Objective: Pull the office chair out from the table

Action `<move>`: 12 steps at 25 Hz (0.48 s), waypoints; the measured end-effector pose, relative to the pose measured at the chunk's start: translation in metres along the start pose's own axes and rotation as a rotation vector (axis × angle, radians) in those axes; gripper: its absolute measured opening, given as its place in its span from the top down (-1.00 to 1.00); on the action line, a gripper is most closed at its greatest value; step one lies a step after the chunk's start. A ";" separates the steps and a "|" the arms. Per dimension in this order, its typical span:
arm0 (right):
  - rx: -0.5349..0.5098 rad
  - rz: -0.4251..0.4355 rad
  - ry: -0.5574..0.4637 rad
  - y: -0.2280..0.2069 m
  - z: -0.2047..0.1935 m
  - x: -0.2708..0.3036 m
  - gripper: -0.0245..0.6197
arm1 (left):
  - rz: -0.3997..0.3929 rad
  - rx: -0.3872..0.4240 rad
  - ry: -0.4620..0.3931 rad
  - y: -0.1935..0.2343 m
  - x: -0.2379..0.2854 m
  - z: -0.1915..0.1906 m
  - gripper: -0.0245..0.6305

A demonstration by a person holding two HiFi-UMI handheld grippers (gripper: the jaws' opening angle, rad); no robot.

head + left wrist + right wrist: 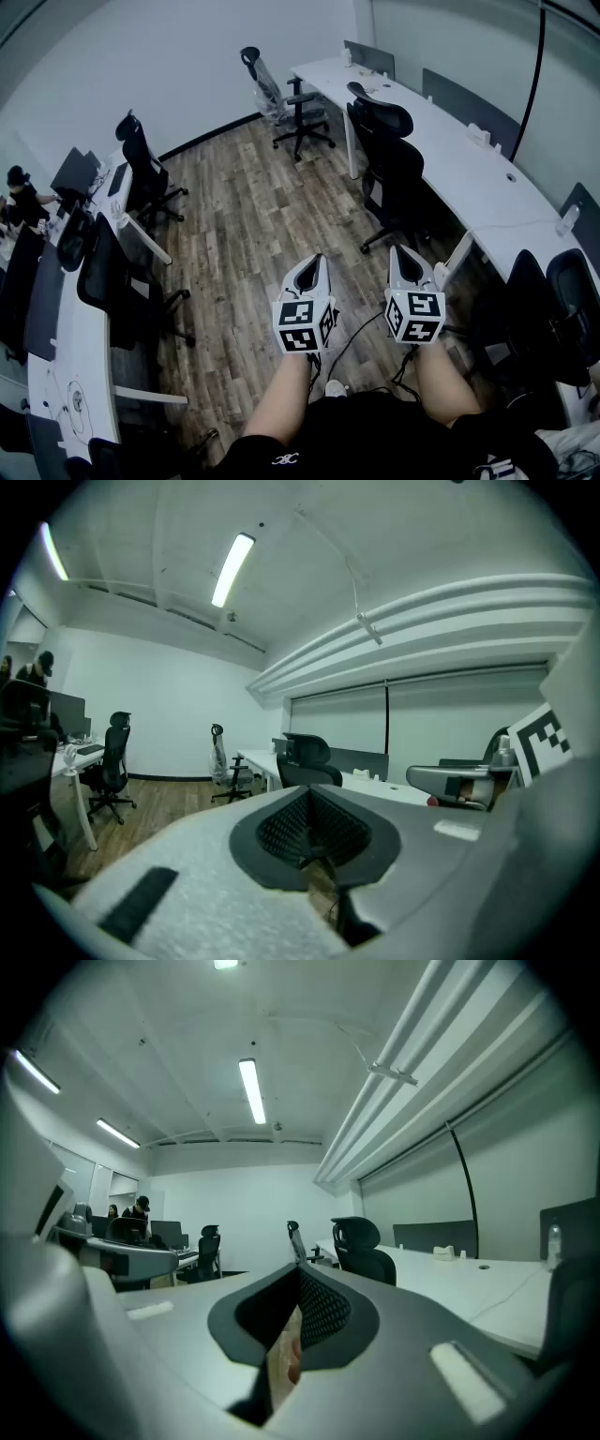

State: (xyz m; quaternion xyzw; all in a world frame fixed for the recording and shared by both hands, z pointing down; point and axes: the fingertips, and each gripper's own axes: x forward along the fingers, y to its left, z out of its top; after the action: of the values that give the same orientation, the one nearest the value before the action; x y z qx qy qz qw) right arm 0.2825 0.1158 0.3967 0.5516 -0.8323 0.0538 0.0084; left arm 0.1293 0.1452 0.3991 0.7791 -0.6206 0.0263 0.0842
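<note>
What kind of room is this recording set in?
Most likely an open-plan office. Long white desks run along the walls, black swivel office chairs stand at them, and monitors sit on one of the desks.

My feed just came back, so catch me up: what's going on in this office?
A person stands on the wood floor with a gripper in each hand. The left gripper and the right gripper are both shut and empty, held out in front. A black office chair stands against the white table ahead on the right. Neither gripper touches it, so the pull has not begun.
</note>
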 end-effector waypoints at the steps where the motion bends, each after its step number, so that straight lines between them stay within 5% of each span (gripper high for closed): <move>1: 0.002 0.000 0.003 0.001 -0.001 0.006 0.90 | 0.001 0.000 0.003 0.004 0.004 -0.001 0.90; 12: 0.041 -0.002 -0.031 0.012 0.003 0.048 0.90 | 0.005 -0.011 0.027 0.046 0.033 -0.002 0.90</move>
State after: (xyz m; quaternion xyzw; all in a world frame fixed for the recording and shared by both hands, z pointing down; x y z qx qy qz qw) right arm 0.2527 0.0761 0.3964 0.5532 -0.8305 0.0622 -0.0159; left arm 0.0918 0.1041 0.4103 0.7767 -0.6215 0.0335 0.0967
